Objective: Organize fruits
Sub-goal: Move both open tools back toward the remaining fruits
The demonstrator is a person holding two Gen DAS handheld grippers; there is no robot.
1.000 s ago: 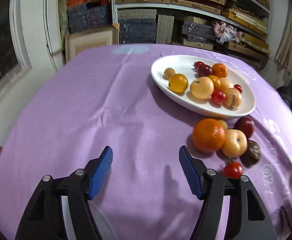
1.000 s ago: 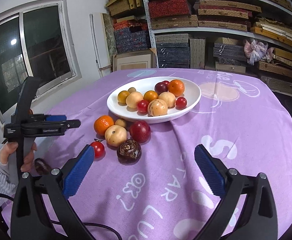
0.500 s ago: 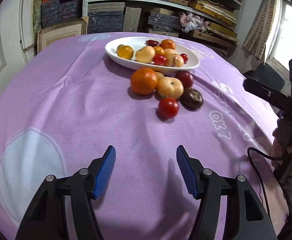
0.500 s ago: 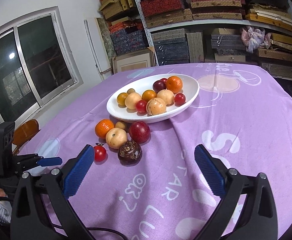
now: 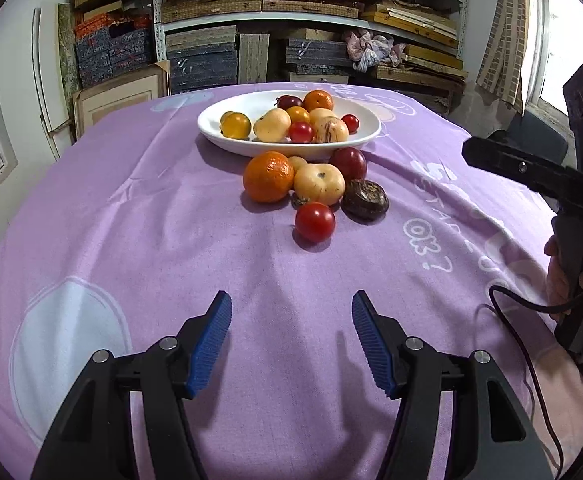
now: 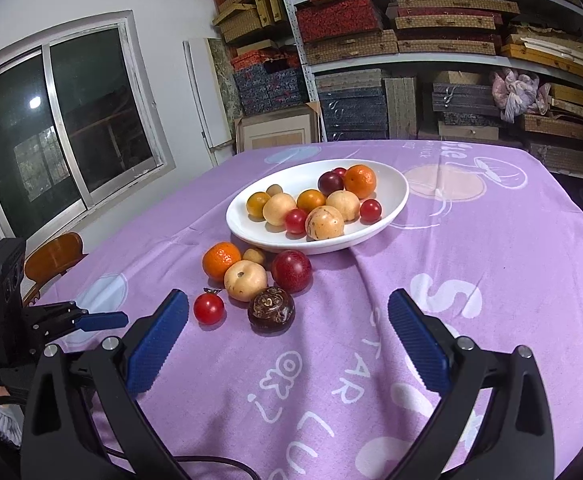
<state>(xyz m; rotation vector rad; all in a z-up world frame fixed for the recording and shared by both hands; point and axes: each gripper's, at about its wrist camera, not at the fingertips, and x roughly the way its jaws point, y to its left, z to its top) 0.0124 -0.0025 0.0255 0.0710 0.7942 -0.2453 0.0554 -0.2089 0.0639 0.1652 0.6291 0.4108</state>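
The loose fruits lie in a tight cluster on the worktop (image 5: 131, 216), just in front of the white dish (image 5: 211, 128). Nearest the tools is a small red tomato (image 5: 315, 221), glossy and round, set slightly apart from the rest. Behind it sit a bright orange mandarin (image 5: 268, 176) with dimpled skin, a pale yellow peach-like fruit (image 5: 319, 183), a dark wrinkled brown fruit (image 5: 365, 199) and a deep red plum (image 5: 349, 162); a small tan fruit (image 6: 254, 256) is wedged between the mandarin and the dish. These touch or nearly touch one another. The dish already holds about ten fruits, piled toward its middle and right side.

The left tool (image 5: 291, 334) hovers over bare purple cloth short of the tomato, its jaws about half open with nothing between them. The right tool (image 6: 289, 334) hangs to the other side of the cluster, jaws spread wide and likewise empty.

The likely trouble is rolling. Every piece is round and smooth, so a pad that nudges the tomato off-centre could send it across the cloth, perhaps toward the table edge. Reaching for a fruit in the packed group risks bumping its neighbours and scattering them. The tomato and plum look soft, so a hard squeeze could bruise or split them. Dropping more fruit onto the crowded dish could knock others over its low rim. The cloth is wrinkled and could drag under a low pad.
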